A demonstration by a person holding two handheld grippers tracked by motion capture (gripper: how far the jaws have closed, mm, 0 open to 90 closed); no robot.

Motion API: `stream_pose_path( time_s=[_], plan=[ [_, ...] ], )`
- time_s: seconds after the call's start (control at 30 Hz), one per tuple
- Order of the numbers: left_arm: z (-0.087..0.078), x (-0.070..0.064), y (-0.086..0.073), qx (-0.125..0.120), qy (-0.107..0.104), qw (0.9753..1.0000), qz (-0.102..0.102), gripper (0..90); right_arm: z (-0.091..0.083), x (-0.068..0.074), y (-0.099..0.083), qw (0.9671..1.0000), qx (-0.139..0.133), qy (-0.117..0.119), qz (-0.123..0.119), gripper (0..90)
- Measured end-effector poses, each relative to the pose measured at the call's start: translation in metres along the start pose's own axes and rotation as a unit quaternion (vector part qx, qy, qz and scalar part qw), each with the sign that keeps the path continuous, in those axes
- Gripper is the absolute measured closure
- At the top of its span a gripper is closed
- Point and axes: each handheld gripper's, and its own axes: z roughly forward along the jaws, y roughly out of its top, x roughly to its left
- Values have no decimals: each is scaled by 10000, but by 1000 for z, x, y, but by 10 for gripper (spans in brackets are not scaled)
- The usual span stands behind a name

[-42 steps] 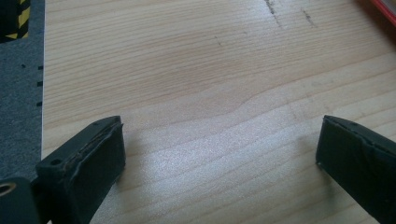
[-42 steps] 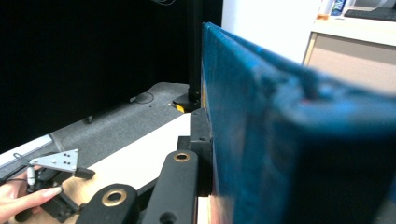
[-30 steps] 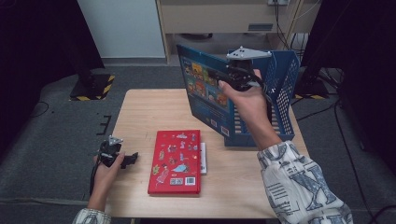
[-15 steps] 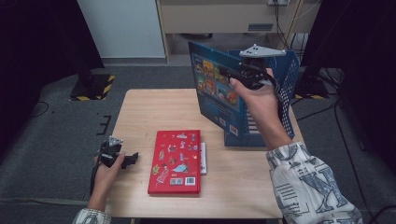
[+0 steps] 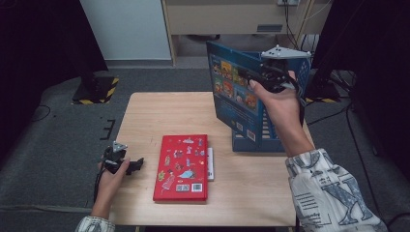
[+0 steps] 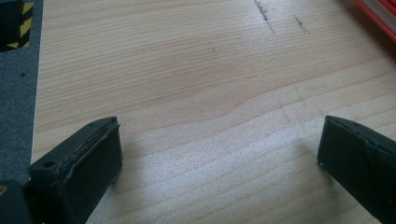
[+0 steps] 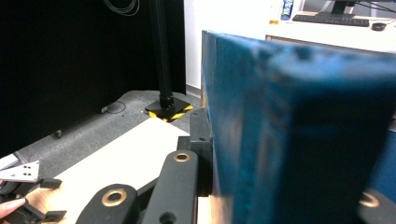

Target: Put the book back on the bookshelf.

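1. The left gripper (image 5: pixel 137 164) rests on the table (image 5: pixel 159 111) near its left near corner, held in a hand (image 5: pixel 112 175). Its jaws stand wide apart with only bare wood between them.
2. The red book (image 5: pixel 183 166) lies flat on the table just right of that gripper, apart from it, cover up. The cover carries small pictures and a barcode patch at its near edge; no writing can be read.
3. The blue book (image 5: pixel 237 99) is held upright above the table's far right part, its top edge clamped between the jaws of the right gripper (image 5: pixel 252 77). Its picture cover faces left; the print is too small to read.
4. A blue rack (image 5: pixel 270 140) stands on the table's right side, just behind the blue book. I cannot tell what it holds.
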Motion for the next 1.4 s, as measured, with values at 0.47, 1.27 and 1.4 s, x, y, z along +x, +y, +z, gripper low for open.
stream_pose_path(
  time_s=[0.47, 1.27, 1.4],
  plan=[
    [0, 0, 0, -4, -6, 10000, 4, 0, -17, -16, -5, 9998, 1, -158, 102, 826],
    [0, -1, 0, -6, -28, 10000, 22, 0, -45, -38, -8, 9987, 42, -482, 173, 826],
    [0, -2, 0, -8, -32, 10000, 24, 0, -46, -42, -8, 9983, 57, -544, 208, 826]
  ],
)
